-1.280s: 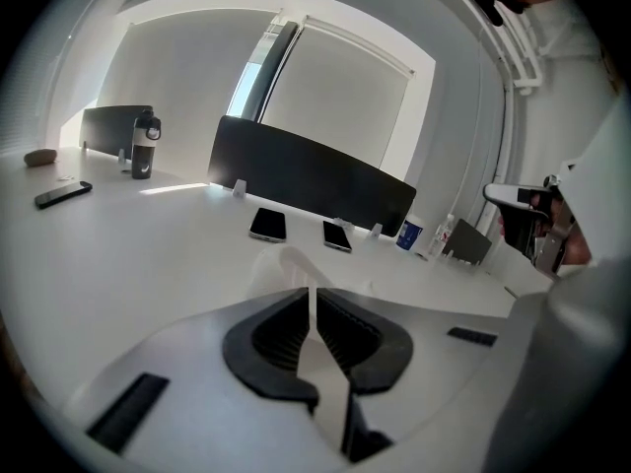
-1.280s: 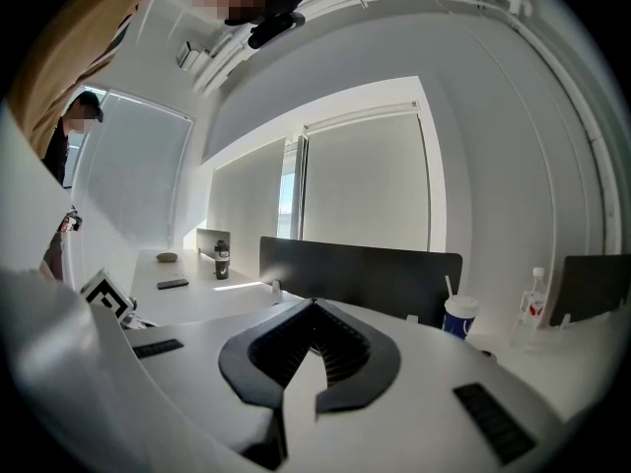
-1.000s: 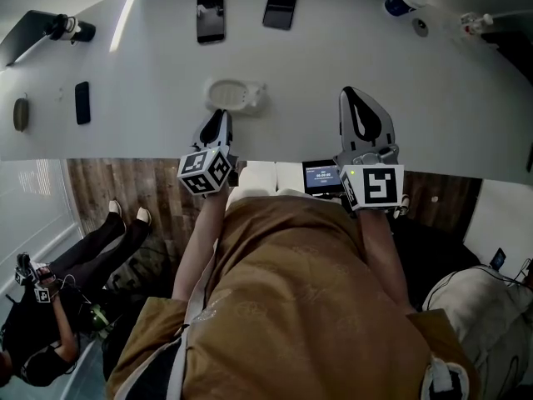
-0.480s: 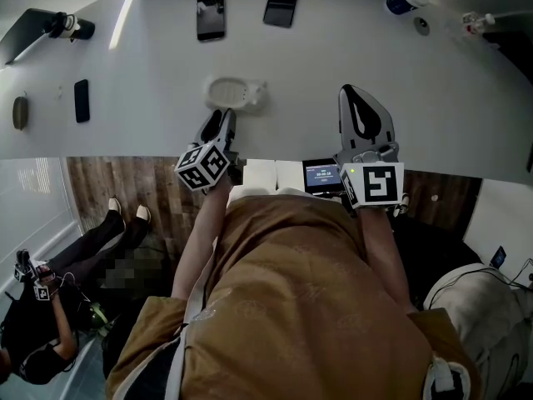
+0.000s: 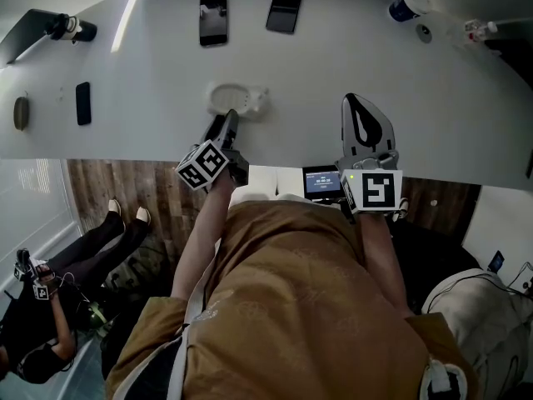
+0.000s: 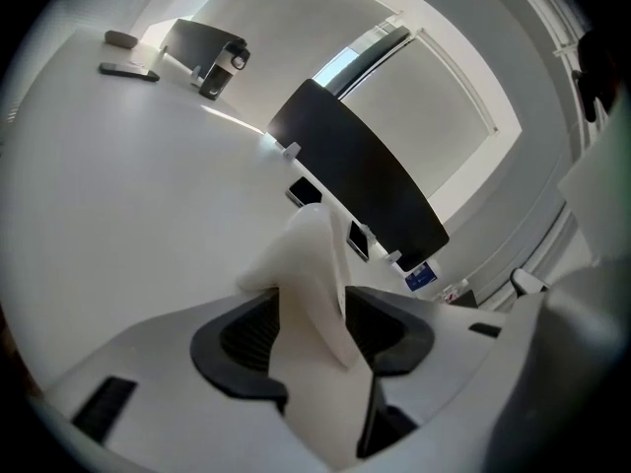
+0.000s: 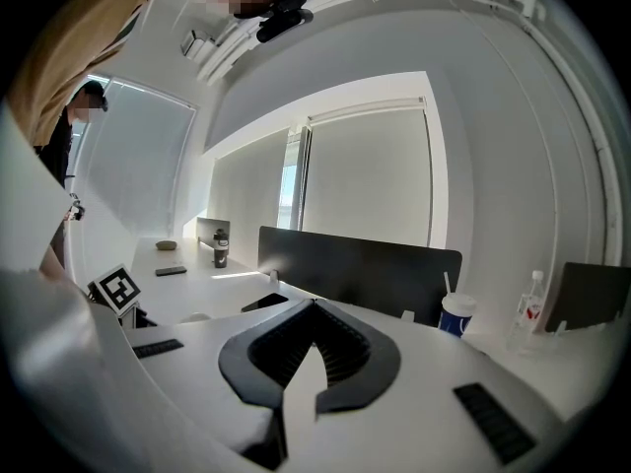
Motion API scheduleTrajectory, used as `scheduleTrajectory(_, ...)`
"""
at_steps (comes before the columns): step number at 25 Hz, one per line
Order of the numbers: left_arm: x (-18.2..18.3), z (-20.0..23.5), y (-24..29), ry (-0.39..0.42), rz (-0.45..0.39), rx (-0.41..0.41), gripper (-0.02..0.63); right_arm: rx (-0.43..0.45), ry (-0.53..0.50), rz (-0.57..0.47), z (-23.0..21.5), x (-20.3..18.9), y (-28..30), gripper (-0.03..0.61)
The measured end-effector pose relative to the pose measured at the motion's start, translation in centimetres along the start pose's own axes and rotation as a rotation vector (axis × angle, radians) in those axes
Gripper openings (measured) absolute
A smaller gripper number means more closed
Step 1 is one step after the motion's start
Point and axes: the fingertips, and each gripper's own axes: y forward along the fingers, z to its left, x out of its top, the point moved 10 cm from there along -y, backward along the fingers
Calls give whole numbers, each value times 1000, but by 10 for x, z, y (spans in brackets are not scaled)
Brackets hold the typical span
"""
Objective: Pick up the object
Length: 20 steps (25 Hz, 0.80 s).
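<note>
At the table's near edge: left fingers spread at the white dish

Near the front edge of the table (image 5: 150,73), your left gripper (image 5: 227,120) points away from you and down toward the white dish (image 5: 236,98), which sits on the table just beyond its tips. You hold this gripper rolled to one side. Its marker cube (image 5: 202,165) shows corner-up in the head view, and the table runs at a slant across the left gripper view. Its fingers (image 6: 242,338) have just been opening and stand apart, with the near end of the dish rising in the gap between them. Neither pad clearly presses on it, so the dish is not held. Your right gripper (image 5: 355,103) lies well to the right of the dish and points nearly level across the table, its own marker cube square to the head camera. The right fingers (image 7: 360,363) meet at their tips with nothing between them. Both your forearms (image 5: 200,240) run straight back from the grippers toward your body.
</note>
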Motion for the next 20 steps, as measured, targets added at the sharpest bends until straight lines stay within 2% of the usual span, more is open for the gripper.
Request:
scheduleTrajectory(5, 7, -3, 6, -83, 7, 17, 257, -1, 6, -1, -2, 1, 5, 9)
scheduleTrajectory(20, 14, -5, 21, -251, 0, 37, 258, -28, 33, 8, -10, -3, 10, 9)
